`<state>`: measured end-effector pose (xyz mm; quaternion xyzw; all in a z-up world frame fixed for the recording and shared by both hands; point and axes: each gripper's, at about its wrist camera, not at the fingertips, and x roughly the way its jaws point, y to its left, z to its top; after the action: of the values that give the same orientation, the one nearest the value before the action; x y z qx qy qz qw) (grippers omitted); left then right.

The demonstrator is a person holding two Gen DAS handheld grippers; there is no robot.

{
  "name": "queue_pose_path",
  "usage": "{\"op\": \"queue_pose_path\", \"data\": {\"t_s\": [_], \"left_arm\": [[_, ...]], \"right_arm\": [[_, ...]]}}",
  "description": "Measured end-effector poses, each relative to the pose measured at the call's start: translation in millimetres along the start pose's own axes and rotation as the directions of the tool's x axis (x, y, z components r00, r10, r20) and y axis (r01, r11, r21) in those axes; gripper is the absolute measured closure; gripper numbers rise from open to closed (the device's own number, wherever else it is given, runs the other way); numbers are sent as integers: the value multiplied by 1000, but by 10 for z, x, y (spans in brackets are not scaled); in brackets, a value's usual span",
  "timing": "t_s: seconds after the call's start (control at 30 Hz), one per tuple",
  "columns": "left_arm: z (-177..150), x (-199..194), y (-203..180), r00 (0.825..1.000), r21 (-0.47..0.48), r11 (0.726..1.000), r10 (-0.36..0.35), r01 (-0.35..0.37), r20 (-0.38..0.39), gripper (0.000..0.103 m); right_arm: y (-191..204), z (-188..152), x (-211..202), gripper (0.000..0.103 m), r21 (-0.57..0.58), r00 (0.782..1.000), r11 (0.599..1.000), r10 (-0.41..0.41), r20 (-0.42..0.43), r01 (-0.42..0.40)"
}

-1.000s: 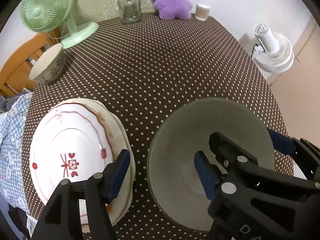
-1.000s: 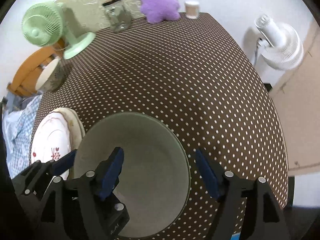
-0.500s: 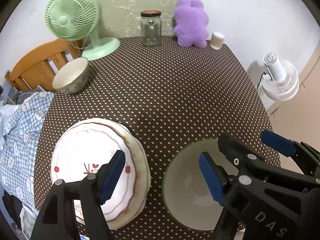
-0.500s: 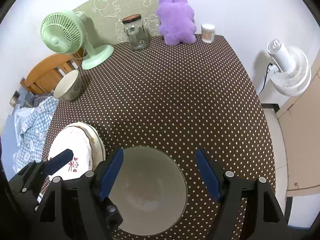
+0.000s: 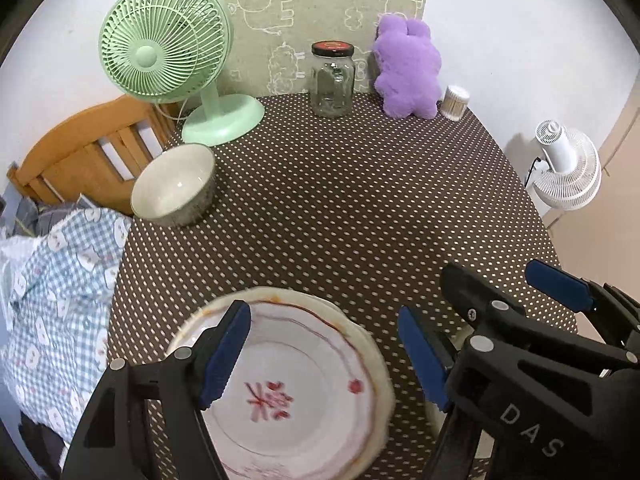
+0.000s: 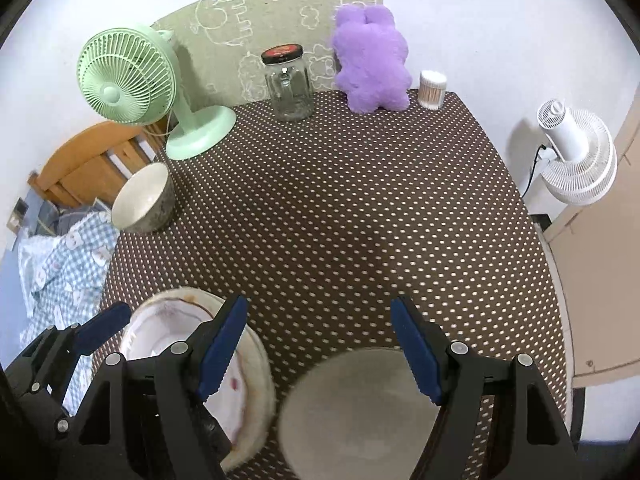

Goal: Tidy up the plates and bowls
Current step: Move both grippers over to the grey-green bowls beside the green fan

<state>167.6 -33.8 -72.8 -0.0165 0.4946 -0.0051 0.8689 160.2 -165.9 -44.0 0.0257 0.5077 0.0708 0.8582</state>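
At the table's near edge, the left gripper (image 5: pixel 324 350) hangs with jaws apart, having just widened, over the stacked plates (image 5: pixel 304 392); only the right wrist view shows the large bowl (image 6: pixel 360 408) whole, beneath the right gripper's (image 6: pixel 318 344) empty, spread jaws.

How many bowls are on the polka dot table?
2. One small bowl sits at the table's left edge, near the green fan. One big bowl sits at the near edge, below the right gripper. None other shows.

A home bedroom: dotted tablecloth (image 5: pixel 360 200), wooden bed frame (image 5: pixel 80 152), plush toy (image 5: pixel 406 68), desk fan (image 5: pixel 164 48).
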Motion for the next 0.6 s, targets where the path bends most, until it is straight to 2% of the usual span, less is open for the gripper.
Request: {"op": "queue_pose_path", "data": {"t_s": [0.43,0.6], "left_arm": [[314,152,719,1000,31,999,-17,16,25,25],[432,222,999,999,20,1000,2,-3,40,25]], "right_arm": [[754,280,196,25,29,999,999,-33,42,32],[979,393,293,25,12,998,1000,1,57,-2]]}}
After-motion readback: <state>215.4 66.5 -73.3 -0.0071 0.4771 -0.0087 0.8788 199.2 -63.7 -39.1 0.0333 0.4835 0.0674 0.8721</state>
